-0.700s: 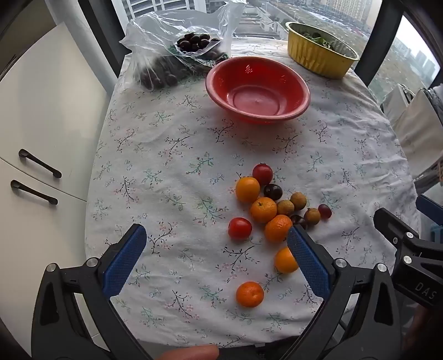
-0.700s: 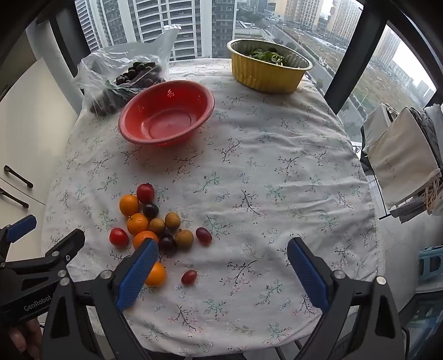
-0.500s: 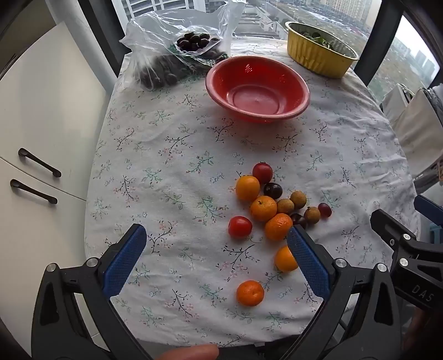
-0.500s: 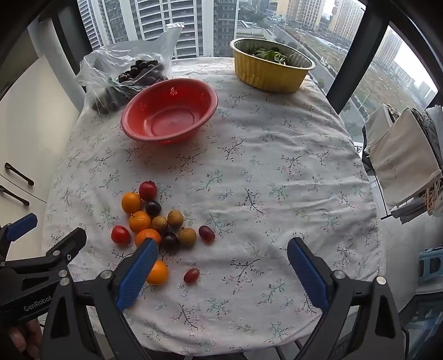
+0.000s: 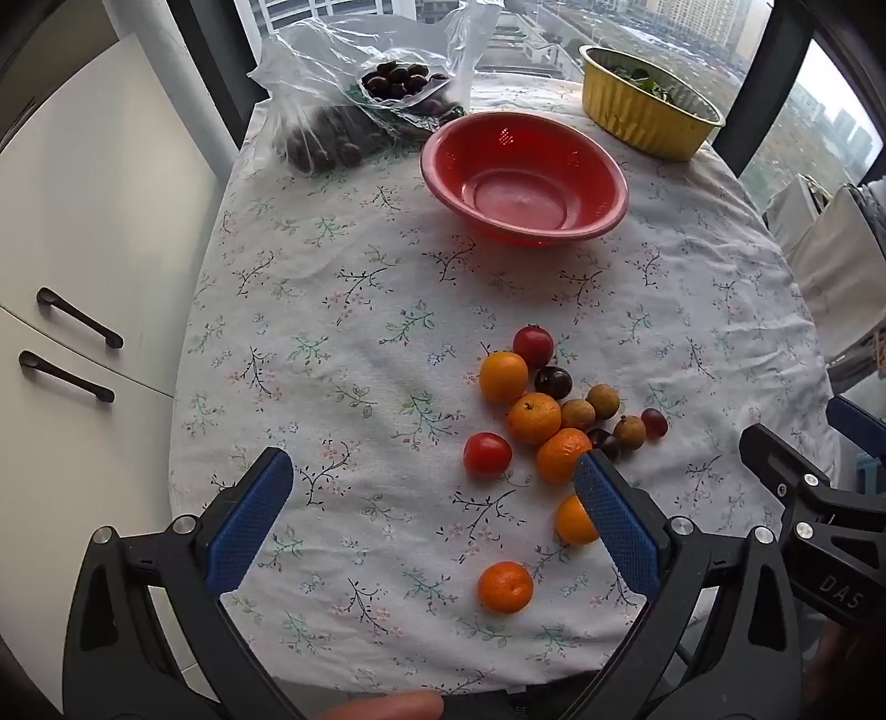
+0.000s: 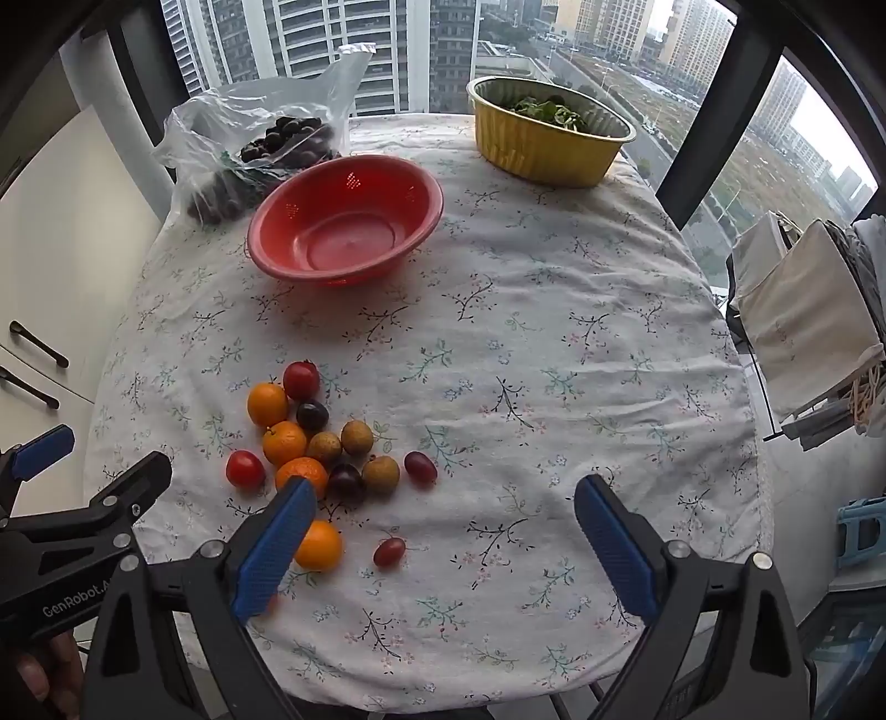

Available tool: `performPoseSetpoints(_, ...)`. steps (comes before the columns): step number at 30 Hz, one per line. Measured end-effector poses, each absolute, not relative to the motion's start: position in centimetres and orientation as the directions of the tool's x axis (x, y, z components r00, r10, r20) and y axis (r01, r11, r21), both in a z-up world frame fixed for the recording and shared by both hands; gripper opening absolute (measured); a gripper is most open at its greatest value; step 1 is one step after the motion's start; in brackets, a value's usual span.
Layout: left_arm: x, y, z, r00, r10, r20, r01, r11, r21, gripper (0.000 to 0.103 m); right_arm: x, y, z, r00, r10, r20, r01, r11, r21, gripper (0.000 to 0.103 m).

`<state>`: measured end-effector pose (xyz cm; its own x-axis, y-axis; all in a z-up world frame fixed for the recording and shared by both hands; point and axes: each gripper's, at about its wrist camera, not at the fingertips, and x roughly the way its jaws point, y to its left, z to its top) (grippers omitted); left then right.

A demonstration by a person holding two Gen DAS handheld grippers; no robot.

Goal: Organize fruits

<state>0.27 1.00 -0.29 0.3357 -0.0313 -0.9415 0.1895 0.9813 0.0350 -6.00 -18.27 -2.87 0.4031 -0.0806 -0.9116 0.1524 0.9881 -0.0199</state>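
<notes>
Both claws, left gripper (image 5: 432,498) and right gripper (image 6: 443,520), hang released and empty. Fruit pile (image 6: 315,443) sits lower left near the table edge (image 6: 758,498); bare cloth spreads right of it, below the red bowl (image 6: 266,249).

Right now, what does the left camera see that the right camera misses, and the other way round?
Only the left view shows the lone mandarin nearest the table edge, in the clear; in the right view a blue finger seems to cover it. Only the right view shows the small red grape tomato lying apart from the pile, plus the tower blocks outside. Both show the empty red bowl, the yellow foil tray, the bag of dark fruit, the fruit pile and the flowered cloth. Both grippers are open, holding nothing.
</notes>
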Motion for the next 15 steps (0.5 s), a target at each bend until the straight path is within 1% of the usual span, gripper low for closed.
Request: performPoseSetpoints(15,0.26,1.14,-0.46,0.334,-0.032,-0.942,0.188,0.982,0.033,0.103,-5.89,-18.12,-2.97,0.400,-0.077,-0.913,0.151,0.988,-0.017,0.097)
